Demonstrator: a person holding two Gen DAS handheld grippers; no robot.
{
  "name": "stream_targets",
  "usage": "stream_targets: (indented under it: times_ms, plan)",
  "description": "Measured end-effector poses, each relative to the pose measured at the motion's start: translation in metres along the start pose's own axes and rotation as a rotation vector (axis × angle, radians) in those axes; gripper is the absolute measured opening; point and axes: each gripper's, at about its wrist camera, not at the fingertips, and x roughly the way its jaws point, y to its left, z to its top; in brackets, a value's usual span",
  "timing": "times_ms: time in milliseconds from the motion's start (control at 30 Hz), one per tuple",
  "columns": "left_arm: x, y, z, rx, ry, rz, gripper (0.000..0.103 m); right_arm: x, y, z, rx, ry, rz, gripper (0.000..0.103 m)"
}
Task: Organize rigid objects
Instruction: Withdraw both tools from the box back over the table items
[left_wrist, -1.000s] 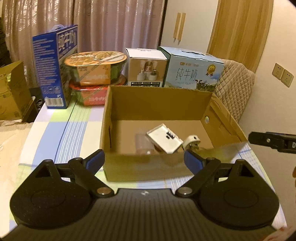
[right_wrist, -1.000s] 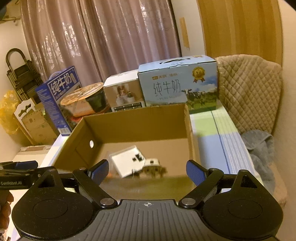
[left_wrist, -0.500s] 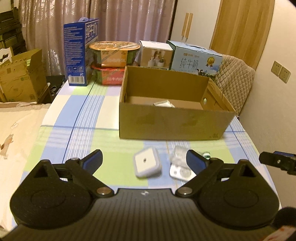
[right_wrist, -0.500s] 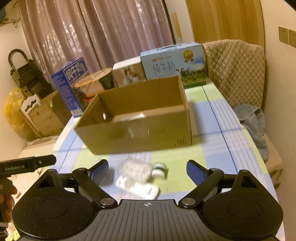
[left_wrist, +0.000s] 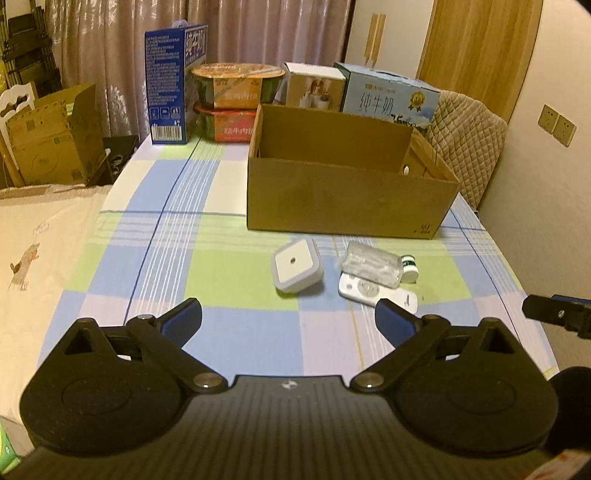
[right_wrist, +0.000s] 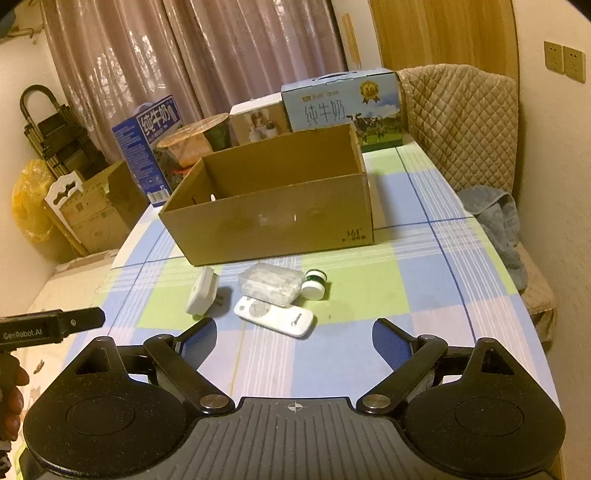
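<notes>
An open cardboard box (left_wrist: 347, 199) (right_wrist: 273, 218) stands on the checked tablecloth. In front of it lie a white square night light (left_wrist: 295, 264) (right_wrist: 201, 290), a clear plastic case (left_wrist: 371, 264) (right_wrist: 271, 282), a white remote (left_wrist: 369, 290) (right_wrist: 275, 317) and a small white-and-green jar (left_wrist: 409, 266) (right_wrist: 314, 282). My left gripper (left_wrist: 288, 321) is open and empty, hovering short of these items. My right gripper (right_wrist: 293, 338) is open and empty, also short of them. The box's inside is hidden from here.
Behind the box stand a blue milk carton (left_wrist: 173, 81), stacked noodle bowls (left_wrist: 236, 99), a white box (left_wrist: 314, 86) and a light-blue milk box (left_wrist: 388, 96). A quilted chair (right_wrist: 461, 122) and a grey towel (right_wrist: 495, 221) are at the right. Another cardboard box (left_wrist: 48, 136) sits off the table's left.
Both grippers have pulled back from over the box to well in front of it. The night light, clear case, remote and jar have come into view on the cloth.
</notes>
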Motion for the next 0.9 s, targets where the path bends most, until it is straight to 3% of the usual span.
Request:
stream_targets:
  times_ms: [900]
  plan:
    - [0.013, -0.005, -0.001, 0.027, 0.028, -0.026, 0.099, 0.016, 0.001, -0.007, -0.025, 0.031, -0.004, 0.089]
